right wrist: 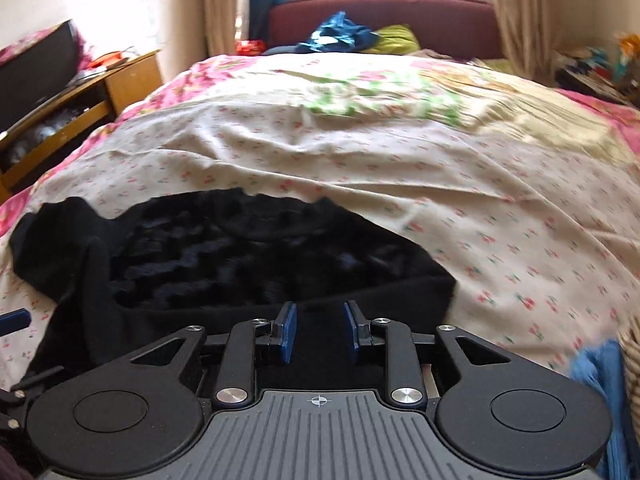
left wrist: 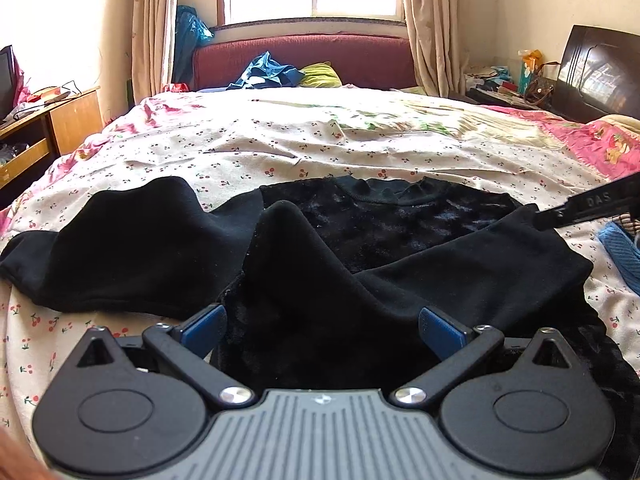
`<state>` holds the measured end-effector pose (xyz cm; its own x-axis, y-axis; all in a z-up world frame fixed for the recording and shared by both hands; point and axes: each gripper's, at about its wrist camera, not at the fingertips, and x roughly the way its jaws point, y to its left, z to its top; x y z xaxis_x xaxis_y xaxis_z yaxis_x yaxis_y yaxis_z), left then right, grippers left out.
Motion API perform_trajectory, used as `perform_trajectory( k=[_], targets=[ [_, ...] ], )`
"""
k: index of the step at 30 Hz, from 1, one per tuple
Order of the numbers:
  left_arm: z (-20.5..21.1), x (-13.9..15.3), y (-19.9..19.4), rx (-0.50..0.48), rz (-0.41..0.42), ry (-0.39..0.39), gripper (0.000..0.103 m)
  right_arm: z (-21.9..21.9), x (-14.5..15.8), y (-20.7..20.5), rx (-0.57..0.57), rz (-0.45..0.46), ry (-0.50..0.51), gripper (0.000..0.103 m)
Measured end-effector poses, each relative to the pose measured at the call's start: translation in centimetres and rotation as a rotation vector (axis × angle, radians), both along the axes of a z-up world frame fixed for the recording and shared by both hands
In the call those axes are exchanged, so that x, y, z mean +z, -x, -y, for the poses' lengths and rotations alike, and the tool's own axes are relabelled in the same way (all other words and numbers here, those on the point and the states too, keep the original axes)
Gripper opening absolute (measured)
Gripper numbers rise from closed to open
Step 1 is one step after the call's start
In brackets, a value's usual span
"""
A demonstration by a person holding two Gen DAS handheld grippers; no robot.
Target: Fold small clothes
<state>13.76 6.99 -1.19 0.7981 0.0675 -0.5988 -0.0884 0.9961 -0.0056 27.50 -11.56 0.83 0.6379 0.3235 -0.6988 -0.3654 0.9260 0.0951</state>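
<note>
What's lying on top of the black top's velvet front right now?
Both plain sleeves of the black top lie folded across its velvet front; the neckline shows. Anything beneath the sleeves is covered.

Black garment [left wrist: 400, 228] — plushy velvet body, matt knit sleeves — on printed cotton sheet [left wrist: 320, 140].

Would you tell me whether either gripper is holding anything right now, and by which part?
Nothing is held. The left gripper stands wide open over the black top, and the right gripper is open above its sleeve, pads clear of fabric.
</note>
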Motion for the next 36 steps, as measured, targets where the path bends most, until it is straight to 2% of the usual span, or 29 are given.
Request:
perform_trajectory(
  k=[3,6,11,14,17,19,21,23,25,27,28,31,34,36],
  targets=[
    [0.2,-0.2,-0.1,0.004,-0.002,-0.017,0.103,3.3,-1.1,0.9,-0.095,-0.028,-0.044,0.039],
    [0.1,-0.3,-0.2,0.014,-0.005,-0.012,0.103,4.7,-1.3,3.1,-0.084,0.012,-0.036,0.039],
    [0.1,-0.5,-0.2,0.024,-0.008,-0.010,0.103,3.1,-1.6,8.0,0.073,0.169,0.222,0.042],
    [0.5,-0.7,-0.3,0.019,-0.013,-0.029,0.103,1.1,-2.6,9.1,0.191,0.216,0.340,0.047],
    [1.0,-0.8,-0.2,0.007,-0.010,-0.049,0.103,-0.7,-3.7,8.7,0.186,0.293,0.400,0.045],
    [1.2,-0.8,-0.4,0.005,-0.009,-0.057,0.103,-1.3,-4.0,7.7,0.134,0.322,0.398,0.040],
    [1.3,-0.7,-1.0,0.018,-0.017,-0.054,0.103,-1.1,-3.9,6.4,0.052,0.303,0.346,0.014],
    [1.4,-0.5,-1.8,0.017,-0.035,-0.022,0.103,0.9,-3.1,5.4,-0.084,0.260,0.232,0.011],
    [1.6,-0.6,-2.4,0.009,-0.054,-0.004,0.103,3.0,-2.8,5.0,-0.172,0.219,0.178,0.011],
    [1.7,-1.1,-2.6,0.012,-0.080,0.002,0.103,4.3,-3.4,5.2,-0.149,0.146,0.154,0.011],
    [1.6,-1.2,-2.6,0.016,-0.088,-0.003,0.103,4.2,-3.7,5.7,-0.121,0.131,0.172,0.012],
    [0.6,-1.3,-2.3,0.055,-0.090,0.014,0.103,3.8,-3.3,7.1,-0.085,0.165,0.232,0.017],
    [-1.1,-1.1,-2.0,0.094,-0.084,0.080,0.103,4.2,-1.3,8.0,-0.122,0.163,0.199,0.018],
    [-1.7,-1.0,-1.8,0.105,-0.085,0.094,0.103,3.5,0.6,8.7,-0.092,0.197,0.169,0.022]
  ],
)
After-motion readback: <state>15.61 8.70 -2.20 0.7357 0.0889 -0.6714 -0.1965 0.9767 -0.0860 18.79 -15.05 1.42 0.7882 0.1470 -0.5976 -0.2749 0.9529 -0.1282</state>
